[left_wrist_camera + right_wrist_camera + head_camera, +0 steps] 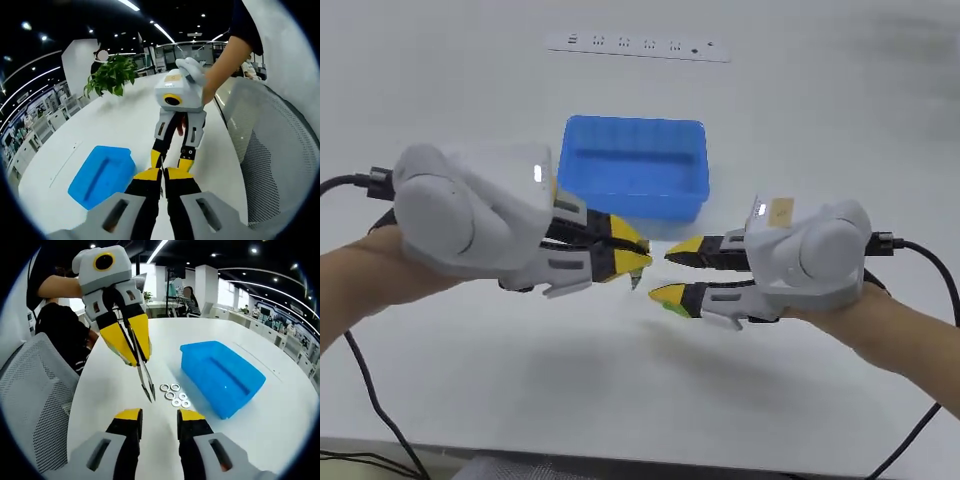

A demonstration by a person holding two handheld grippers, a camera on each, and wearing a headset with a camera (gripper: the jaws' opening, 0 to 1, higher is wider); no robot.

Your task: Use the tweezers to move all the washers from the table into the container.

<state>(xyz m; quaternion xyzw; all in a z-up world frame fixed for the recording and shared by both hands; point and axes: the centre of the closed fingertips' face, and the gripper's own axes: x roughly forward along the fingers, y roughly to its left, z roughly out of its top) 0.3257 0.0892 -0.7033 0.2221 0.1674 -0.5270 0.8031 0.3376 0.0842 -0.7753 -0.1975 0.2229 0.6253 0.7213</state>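
Four washers (175, 395) beside container (216, 396) (blue); left gripper (136, 356) clamps tweezers (145, 380), right gripper (159, 415) parted.

I hold my left gripper (632, 255) level and pointing right, its jaws pinched on the tweezers (146, 380). My right gripper (665, 274) faces it and points left, jaws parted with nothing between them, tips just beside the left's. My left forearm (345, 285) and right forearm (915, 345) angle inward.
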